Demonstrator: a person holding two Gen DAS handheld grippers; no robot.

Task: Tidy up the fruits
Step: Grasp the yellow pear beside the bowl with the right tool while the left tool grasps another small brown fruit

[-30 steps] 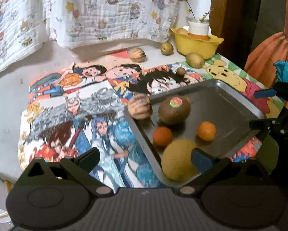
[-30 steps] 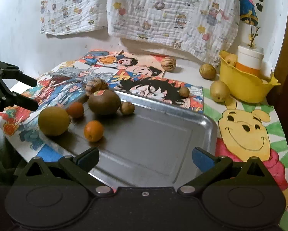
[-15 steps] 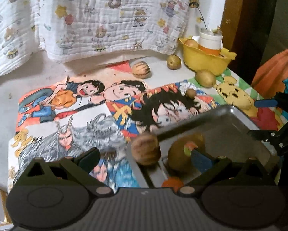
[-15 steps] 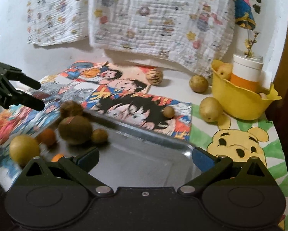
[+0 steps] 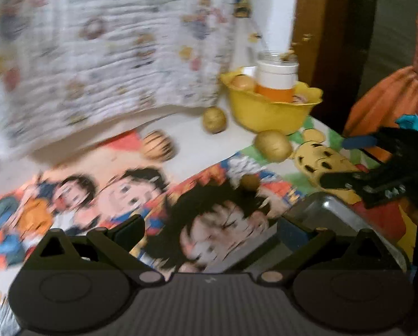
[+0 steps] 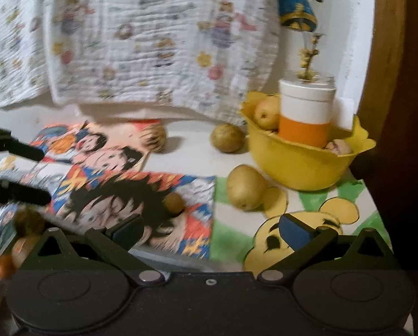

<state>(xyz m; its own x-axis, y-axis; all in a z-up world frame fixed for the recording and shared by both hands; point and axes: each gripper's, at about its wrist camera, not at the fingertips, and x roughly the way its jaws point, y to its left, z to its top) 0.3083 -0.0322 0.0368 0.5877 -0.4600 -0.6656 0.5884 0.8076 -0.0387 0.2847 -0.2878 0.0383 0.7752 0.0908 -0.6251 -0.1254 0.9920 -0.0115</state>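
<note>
Both views are motion-blurred. My left gripper (image 5: 211, 231) is open and empty over the cartoon mat, with a corner of the metal tray (image 5: 335, 210) just to its right. My right gripper (image 6: 211, 229) is open and empty too, above the tray's far rim (image 6: 167, 257). Ahead on the table lie a small brown fruit (image 6: 174, 203), a large pear (image 6: 245, 186), a second pear (image 6: 227, 137) and a striped fruit (image 6: 154, 137). Fruits in the tray (image 6: 27, 221) show only at the lower left edge. Each gripper appears in the other's view: the right one (image 5: 363, 162), the left one (image 6: 18, 173).
A yellow bowl (image 6: 301, 165) at the back right holds a pear (image 6: 266, 112) and a white-and-orange container (image 6: 305, 112). A patterned cloth (image 6: 153, 42) hangs on the wall behind. A wooden post (image 5: 307, 28) and orange fabric (image 5: 385, 98) stand at the right.
Both cameras have swung forward and up toward the back of the table. The tray and its fruits have dropped to the bottom edges of the views. Both grippers stay open.
</note>
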